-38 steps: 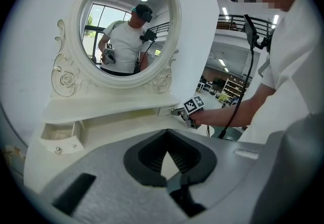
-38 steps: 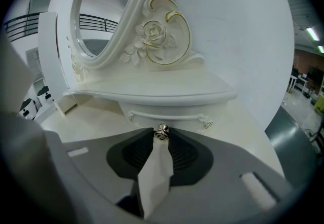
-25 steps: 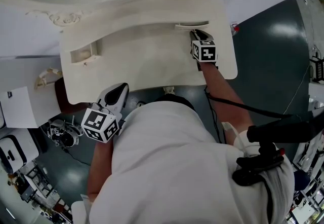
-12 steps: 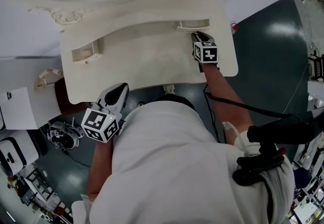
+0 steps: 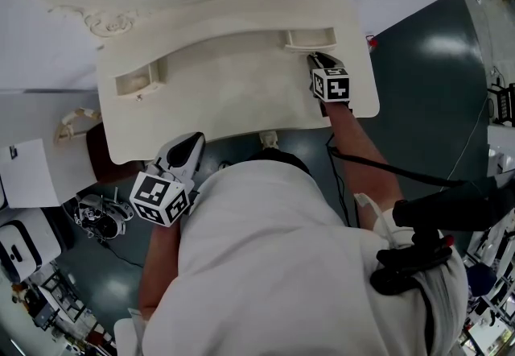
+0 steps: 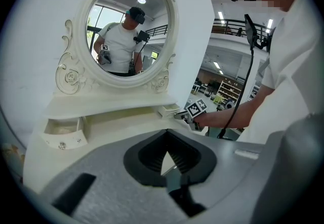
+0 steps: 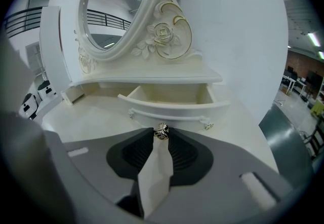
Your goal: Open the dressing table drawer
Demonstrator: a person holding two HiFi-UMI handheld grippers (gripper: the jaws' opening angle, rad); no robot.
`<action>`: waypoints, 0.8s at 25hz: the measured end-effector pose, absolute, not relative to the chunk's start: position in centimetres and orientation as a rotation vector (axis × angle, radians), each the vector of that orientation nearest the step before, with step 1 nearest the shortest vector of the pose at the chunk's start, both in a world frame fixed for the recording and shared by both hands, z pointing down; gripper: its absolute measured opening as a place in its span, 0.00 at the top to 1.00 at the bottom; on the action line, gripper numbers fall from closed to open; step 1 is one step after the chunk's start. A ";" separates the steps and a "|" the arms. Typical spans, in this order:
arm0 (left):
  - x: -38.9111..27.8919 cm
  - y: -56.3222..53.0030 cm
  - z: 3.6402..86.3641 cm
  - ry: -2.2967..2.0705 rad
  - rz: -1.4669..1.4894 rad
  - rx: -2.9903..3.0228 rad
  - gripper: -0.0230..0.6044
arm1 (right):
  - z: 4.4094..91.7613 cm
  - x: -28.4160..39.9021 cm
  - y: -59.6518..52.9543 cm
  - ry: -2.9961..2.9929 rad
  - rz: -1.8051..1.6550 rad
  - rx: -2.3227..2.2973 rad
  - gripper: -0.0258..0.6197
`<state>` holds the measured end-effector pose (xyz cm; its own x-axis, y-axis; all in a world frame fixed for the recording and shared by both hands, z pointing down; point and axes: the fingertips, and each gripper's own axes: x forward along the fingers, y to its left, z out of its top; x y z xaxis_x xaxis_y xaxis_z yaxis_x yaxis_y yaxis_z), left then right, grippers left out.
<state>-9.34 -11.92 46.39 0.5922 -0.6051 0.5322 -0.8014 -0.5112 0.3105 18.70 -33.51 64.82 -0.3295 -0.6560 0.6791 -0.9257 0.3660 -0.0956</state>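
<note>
The white dressing table (image 5: 241,97) carries an oval mirror (image 6: 126,30). Its right drawer (image 5: 310,37) (image 7: 172,102) is pulled partly out, and the inside shows. My right gripper (image 5: 313,56) (image 7: 161,132) is shut on that drawer's small metal knob (image 7: 161,130), which sits between the jaw tips. In the left gripper view the right gripper (image 6: 180,115) shows at the drawer front. The left drawer (image 5: 133,82) (image 6: 63,134) also stands open. My left gripper (image 5: 193,142) (image 6: 165,135) hangs off the table's front edge by my body, shut, with nothing in it.
My torso and arms fill the lower head view, with black gear at my hip (image 5: 414,254). A black cable (image 5: 386,173) trails from the right arm. White boxes (image 5: 24,169) and loose equipment (image 5: 100,213) sit on the dark floor at the left.
The right gripper has drawn back slightly toward me with the knob, and the right drawer has slid a little farther out. The left gripper has stayed put.
</note>
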 end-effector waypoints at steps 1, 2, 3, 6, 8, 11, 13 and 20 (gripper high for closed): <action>-9.4 -11.8 46.4 -1.113 0.488 2.290 0.96 | 64.8 18.7 -33.4 -2.088 0.653 1.364 0.81; -9.5 -11.8 46.5 -1.112 0.487 2.291 0.96 | 64.9 18.7 -33.3 -2.086 0.653 1.365 0.81; -9.6 -11.7 46.5 -1.111 0.486 2.291 0.96 | 64.9 18.7 -33.2 -2.085 0.653 1.365 0.81; -9.8 -11.4 46.6 -1.108 0.483 2.293 0.96 | 64.9 18.6 -32.9 -2.081 0.650 1.367 0.81; -10.0 -11.2 46.5 -1.107 0.479 2.295 0.96 | 64.9 18.7 -32.7 -2.077 0.649 1.369 0.81; -10.3 -11.0 46.5 -1.108 0.477 2.296 0.96 | 64.9 18.8 -32.4 -2.071 0.643 1.372 0.81; -10.4 -10.8 46.5 -1.109 0.476 2.295 0.96 | 64.9 18.7 -32.3 -2.067 0.631 1.369 0.81; -11.1 -9.9 46.4 -1.104 0.464 2.300 0.96 | 65.0 19.1 -31.4 -2.031 0.641 1.408 0.76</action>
